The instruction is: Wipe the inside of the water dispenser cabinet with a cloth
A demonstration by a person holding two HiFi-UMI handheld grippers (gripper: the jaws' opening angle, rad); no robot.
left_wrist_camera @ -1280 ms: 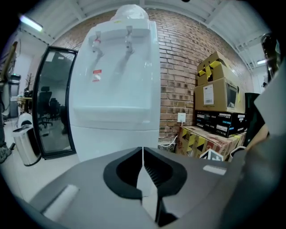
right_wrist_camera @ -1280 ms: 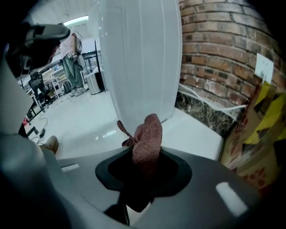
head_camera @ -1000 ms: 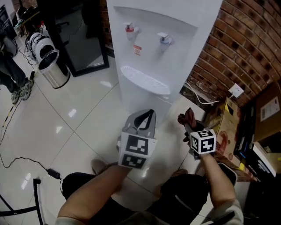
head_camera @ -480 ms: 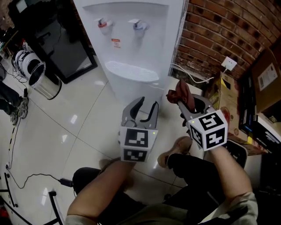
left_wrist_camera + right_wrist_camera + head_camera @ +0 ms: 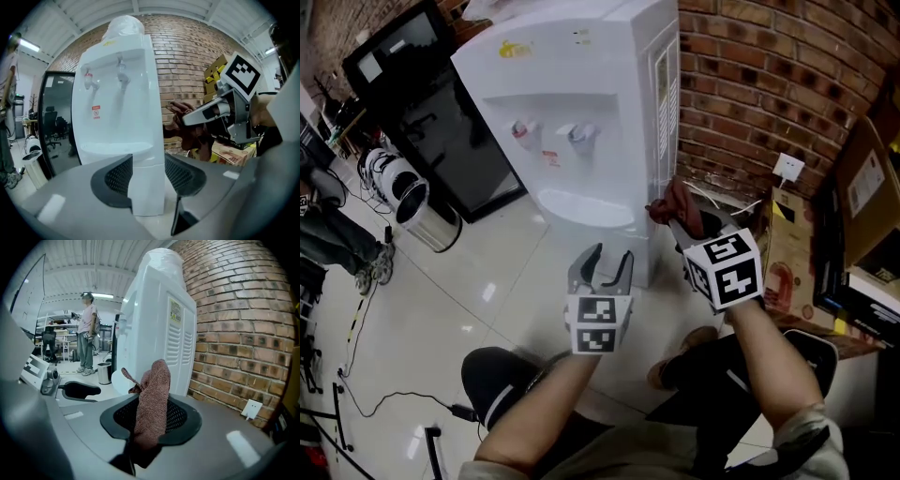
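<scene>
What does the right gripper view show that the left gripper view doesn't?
Only the right gripper view: the water dispenser's vented side panel, a wall socket and a standing person. Only the left gripper view: the two taps, the marker cube on the right gripper, and the left gripper from behind, nothing between its jaws, which have just been opening. Both: the dispenser, the brick wall and the cloth pinched in the right gripper.

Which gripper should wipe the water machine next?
Right. The right gripper is shut on the reddish cloth, close beside the water dispenser. The left gripper has just been opening, with nothing between its jaws, so it is probably better for helping.
</scene>
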